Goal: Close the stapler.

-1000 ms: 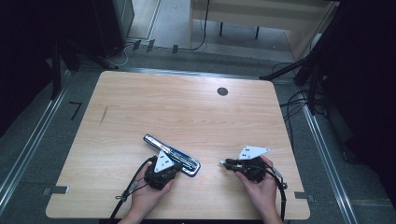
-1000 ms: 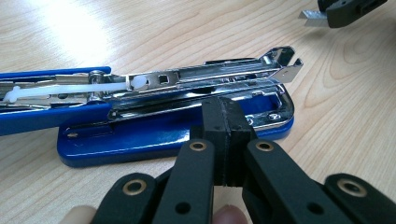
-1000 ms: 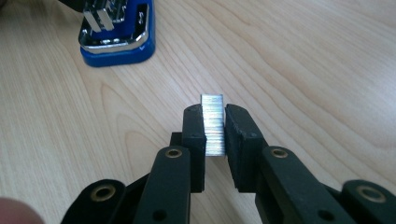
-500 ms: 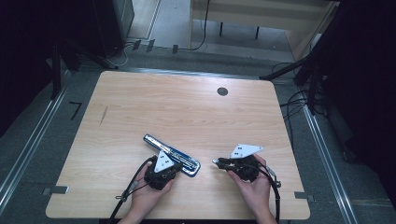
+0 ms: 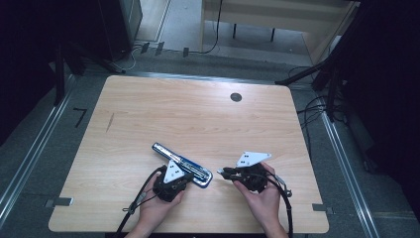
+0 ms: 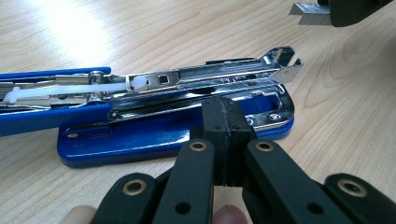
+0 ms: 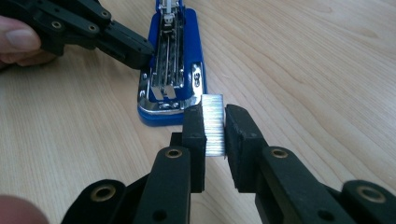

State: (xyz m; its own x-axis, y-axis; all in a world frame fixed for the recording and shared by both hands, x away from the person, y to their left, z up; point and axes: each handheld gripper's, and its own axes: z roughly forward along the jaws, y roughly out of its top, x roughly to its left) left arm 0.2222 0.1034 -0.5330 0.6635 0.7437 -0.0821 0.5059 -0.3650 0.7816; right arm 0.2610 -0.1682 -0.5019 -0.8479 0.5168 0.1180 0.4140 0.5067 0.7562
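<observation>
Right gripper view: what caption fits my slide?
Right gripper brings a strip of staples toward the opened blue stapler.

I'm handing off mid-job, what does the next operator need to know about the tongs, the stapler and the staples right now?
Left tongs: shut, tips pressed against the base of the blue stapler, steadying it near its front end.
Right tongs: shut on a strip of staples, held just off the stapler's front end, above the table.
Stapler: lies opened flat near the table's front edge, magazine channel exposed.
Done: stapler open, staples picked up.
Left: likely line the strip up with the channel, lay it in, release, close the stapler.
</observation>
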